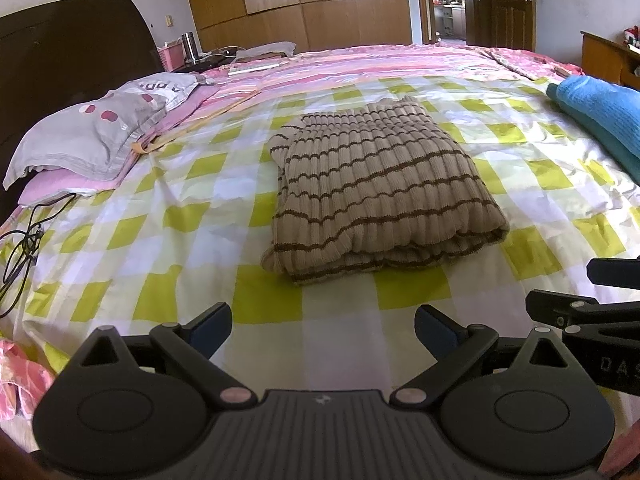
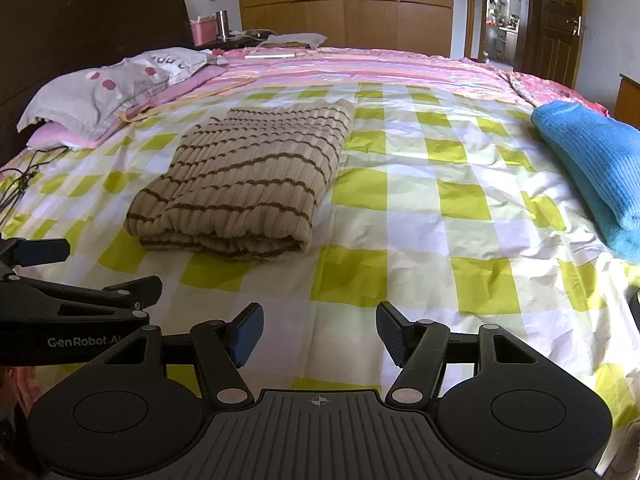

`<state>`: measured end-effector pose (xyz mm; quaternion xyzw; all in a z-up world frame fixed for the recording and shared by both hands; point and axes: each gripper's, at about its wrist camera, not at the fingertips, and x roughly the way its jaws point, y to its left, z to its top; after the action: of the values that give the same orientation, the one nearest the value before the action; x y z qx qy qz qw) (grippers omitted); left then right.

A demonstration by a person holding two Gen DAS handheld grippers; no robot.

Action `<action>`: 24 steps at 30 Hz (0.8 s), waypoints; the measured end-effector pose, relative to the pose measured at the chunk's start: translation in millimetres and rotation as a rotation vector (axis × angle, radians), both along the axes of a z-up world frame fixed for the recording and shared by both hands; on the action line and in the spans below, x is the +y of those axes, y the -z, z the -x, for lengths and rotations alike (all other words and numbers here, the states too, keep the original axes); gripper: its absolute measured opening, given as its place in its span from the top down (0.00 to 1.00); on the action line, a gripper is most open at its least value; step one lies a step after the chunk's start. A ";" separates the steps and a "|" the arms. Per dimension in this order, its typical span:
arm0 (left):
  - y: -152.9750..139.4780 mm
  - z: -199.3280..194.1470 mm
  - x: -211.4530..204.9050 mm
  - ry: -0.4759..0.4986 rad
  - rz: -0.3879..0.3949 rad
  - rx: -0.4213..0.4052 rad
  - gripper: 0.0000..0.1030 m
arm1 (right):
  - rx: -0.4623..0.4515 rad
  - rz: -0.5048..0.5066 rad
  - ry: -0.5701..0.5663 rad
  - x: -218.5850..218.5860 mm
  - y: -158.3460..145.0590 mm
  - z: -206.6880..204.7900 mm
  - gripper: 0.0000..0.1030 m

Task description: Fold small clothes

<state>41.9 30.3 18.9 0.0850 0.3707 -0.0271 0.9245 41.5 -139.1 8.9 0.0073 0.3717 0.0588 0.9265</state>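
A beige ribbed sweater with thin brown stripes lies folded into a rectangle on the green-and-white checked bed sheet; it also shows in the right wrist view. My left gripper is open and empty, held short of the sweater's near edge. My right gripper is open and empty, to the right of the sweater and nearer than it. The right gripper also shows at the right edge of the left wrist view, and the left gripper at the left edge of the right wrist view.
A folded blue knit garment lies at the right of the bed. A grey pillow and pink bedding lie at the far left by the dark headboard. Black cables trail at the left edge. A wardrobe and door stand behind.
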 end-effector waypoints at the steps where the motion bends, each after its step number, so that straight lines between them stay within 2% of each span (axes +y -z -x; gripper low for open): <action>1: 0.4 0.2 -0.7 0.002 -0.001 0.002 0.00 | 0.000 -0.002 0.000 0.1 0.0 0.0 0.39; 24: 2.9 3.8 -5.5 -0.005 -0.018 0.012 0.00 | 0.009 -0.003 0.003 0.1 3.6 1.5 0.39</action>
<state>38.1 24.8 16.1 0.0923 0.3769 -0.0218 0.9214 40.0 -139.0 5.2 0.0095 0.3759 0.0578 0.9248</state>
